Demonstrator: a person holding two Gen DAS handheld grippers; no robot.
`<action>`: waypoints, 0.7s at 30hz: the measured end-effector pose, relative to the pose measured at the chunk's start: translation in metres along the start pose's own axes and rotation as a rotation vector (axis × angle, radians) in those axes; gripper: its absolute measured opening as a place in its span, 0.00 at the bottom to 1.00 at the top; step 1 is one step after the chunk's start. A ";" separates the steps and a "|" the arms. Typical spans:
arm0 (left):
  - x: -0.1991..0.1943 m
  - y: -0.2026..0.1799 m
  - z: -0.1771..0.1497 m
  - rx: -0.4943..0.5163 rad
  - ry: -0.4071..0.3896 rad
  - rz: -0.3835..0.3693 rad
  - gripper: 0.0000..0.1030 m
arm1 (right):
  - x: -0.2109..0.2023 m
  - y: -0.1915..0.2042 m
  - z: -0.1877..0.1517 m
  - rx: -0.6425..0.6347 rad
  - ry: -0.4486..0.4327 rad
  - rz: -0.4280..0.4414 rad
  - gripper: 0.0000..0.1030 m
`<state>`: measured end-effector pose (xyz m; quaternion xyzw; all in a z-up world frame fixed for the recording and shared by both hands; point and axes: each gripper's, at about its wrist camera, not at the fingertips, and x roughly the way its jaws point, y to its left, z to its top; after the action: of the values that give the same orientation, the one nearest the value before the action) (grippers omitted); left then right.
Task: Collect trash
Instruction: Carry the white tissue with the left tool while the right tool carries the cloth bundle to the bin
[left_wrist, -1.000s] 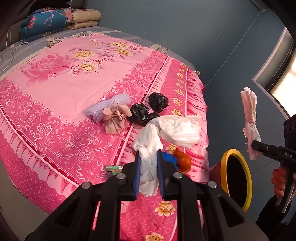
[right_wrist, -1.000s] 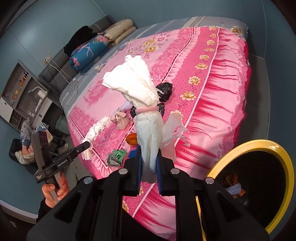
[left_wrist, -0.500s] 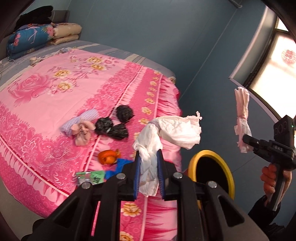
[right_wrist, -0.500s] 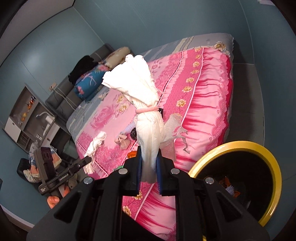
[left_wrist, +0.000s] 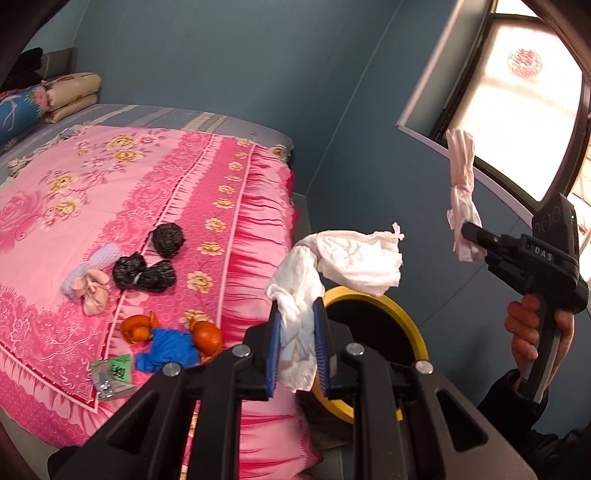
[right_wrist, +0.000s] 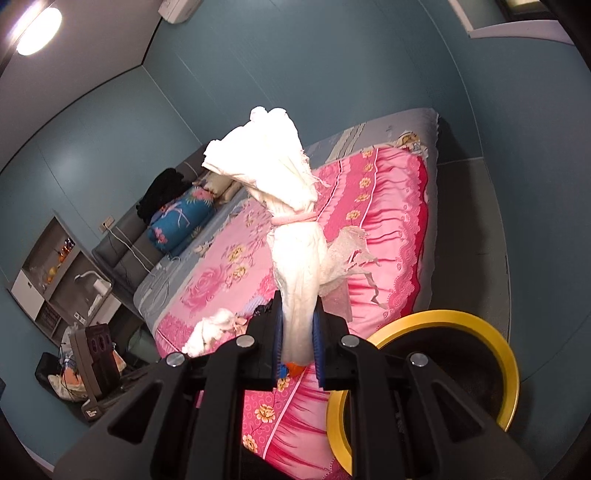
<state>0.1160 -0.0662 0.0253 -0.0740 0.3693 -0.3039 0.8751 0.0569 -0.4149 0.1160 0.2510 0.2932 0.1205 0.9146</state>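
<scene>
My left gripper (left_wrist: 297, 345) is shut on a crumpled white tissue bundle (left_wrist: 332, 266), held just above and in front of the yellow-rimmed black bin (left_wrist: 402, 314). My right gripper (right_wrist: 297, 345) is shut on a white tissue wad tied with a pink band (right_wrist: 288, 229), upright, left of the bin's rim (right_wrist: 480, 332). In the left wrist view the right gripper (left_wrist: 471, 236) holds its wad (left_wrist: 461, 199) high, to the right of the bin. On the pink bed lie black bags (left_wrist: 147, 269), a pink pouch (left_wrist: 92, 291), orange peel (left_wrist: 207, 336), a blue glove (left_wrist: 170, 350) and a green packet (left_wrist: 114, 376).
The pink bedspread (left_wrist: 110, 192) fills the left; pillows (left_wrist: 55, 96) lie at its head. The bin stands on the floor by the bed's corner. A window (left_wrist: 517, 103) is at the upper right. Shelves (right_wrist: 55, 280) stand beyond the bed.
Both grippers have risen and swung to the right toward the bin, each still holding its tissue. The bin now sits directly behind the left gripper's tissue.
</scene>
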 end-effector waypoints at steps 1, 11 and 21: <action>0.002 -0.004 0.001 0.005 0.004 -0.004 0.15 | -0.006 -0.002 0.001 0.002 -0.014 0.003 0.13; 0.054 -0.053 -0.007 0.085 0.107 -0.068 0.15 | -0.045 -0.021 0.005 0.015 -0.099 -0.029 0.14; 0.095 -0.095 -0.028 0.163 0.222 -0.100 0.15 | -0.059 -0.038 0.002 0.025 -0.136 -0.034 0.15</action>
<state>0.1030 -0.1958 -0.0187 0.0132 0.4335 -0.3825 0.8158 0.0143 -0.4697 0.1252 0.2650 0.2361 0.0841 0.9311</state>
